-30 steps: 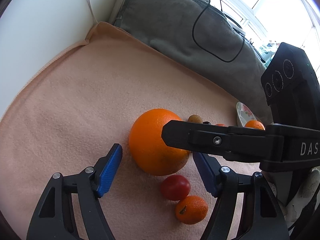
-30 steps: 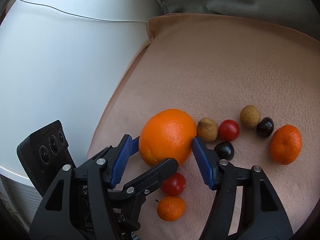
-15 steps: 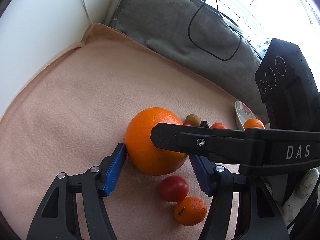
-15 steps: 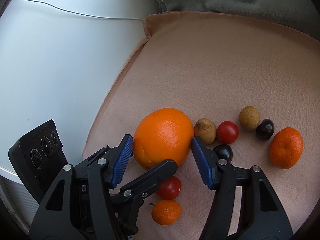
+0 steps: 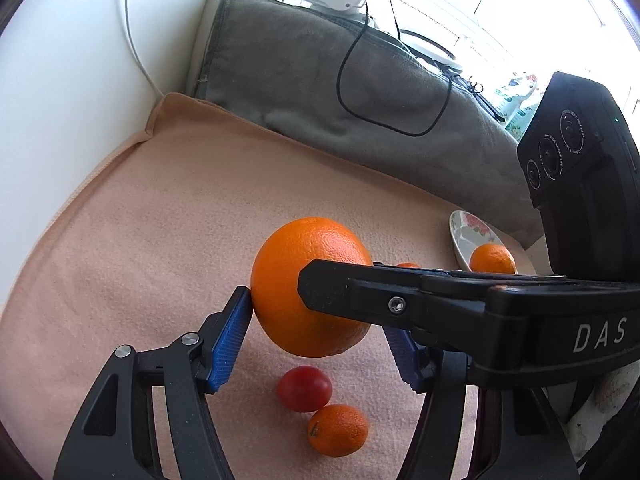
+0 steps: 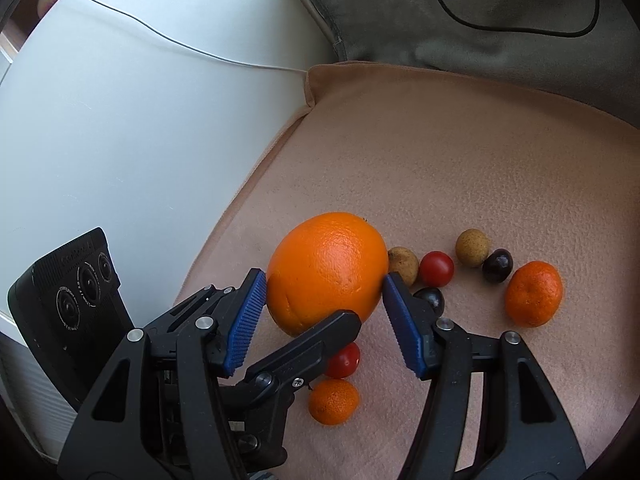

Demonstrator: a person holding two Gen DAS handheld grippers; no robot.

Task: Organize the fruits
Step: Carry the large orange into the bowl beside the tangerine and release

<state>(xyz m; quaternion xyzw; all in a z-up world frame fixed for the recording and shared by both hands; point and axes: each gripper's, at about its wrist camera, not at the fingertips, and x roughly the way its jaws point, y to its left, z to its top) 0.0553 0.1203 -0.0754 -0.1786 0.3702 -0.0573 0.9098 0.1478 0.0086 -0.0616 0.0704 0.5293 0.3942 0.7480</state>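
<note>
**Large orange gripped by both tools above the cloth**

A large orange [image 5: 310, 286] is clamped from four sides: the blue pads of the left tool [image 5: 320, 334] are pressed against it, and the pads of the right tool [image 6: 324, 314] are closed on it crosswise. In the left wrist view a gap and shadow are seen beneath the orange, so it appears lifted just clear of the pink cloth [image 5: 160, 220]. Below it on the cloth, a red tomato [image 5: 305, 388] is seen touching a small mandarin [image 5: 338, 430]. In the right wrist view, two brown fruits [image 6: 472, 247], another tomato [image 6: 437, 268], two dark fruits [image 6: 497, 265] and a larger mandarin [image 6: 533, 294] are spread to the right. A plate [image 5: 464, 236] holding a further mandarin is seen by a grey cushion [image 5: 320, 80].
</note>
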